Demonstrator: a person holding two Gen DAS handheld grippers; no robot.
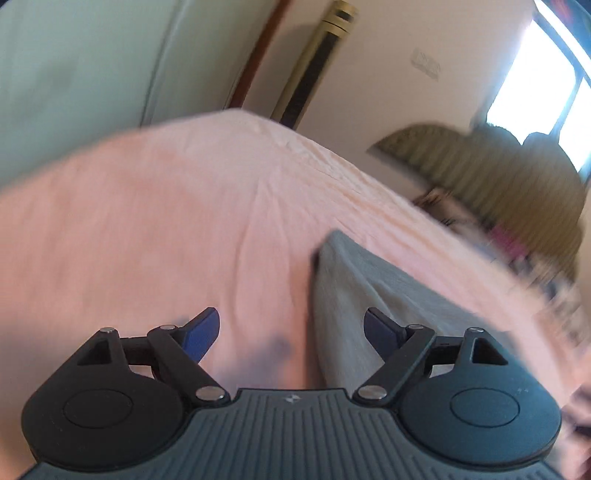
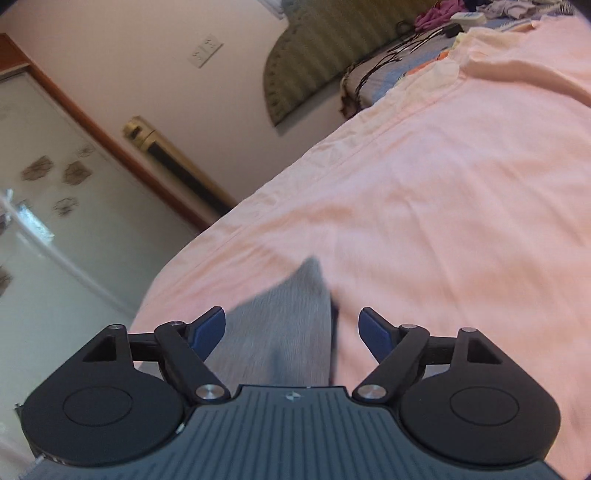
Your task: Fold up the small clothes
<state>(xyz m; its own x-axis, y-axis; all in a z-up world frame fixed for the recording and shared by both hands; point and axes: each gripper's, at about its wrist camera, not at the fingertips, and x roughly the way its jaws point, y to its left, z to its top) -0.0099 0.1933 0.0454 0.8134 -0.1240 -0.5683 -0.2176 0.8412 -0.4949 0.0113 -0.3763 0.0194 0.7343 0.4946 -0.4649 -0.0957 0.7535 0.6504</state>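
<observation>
A small grey garment [image 1: 354,291] lies on the pink bedsheet [image 1: 166,221]. In the left wrist view its pointed corner reaches up and left, and its body runs under the right blue pad. My left gripper [image 1: 291,332] hovers over the sheet with its jaws wide apart and nothing pressed between the pads. In the right wrist view the same grey garment [image 2: 284,332] lies low between the blue pads, its tip pointing away. My right gripper [image 2: 291,328] stands open above it, and neither pad presses on the cloth.
The pink bedsheet [image 2: 443,184] covers the bed. A striped headboard [image 2: 314,48] stands at the far end, with cables and loose clothes [image 2: 439,18] beside it. A wall, a wooden door frame [image 2: 96,129] and a tall column-shaped unit [image 1: 317,62] lie past the bed's edge.
</observation>
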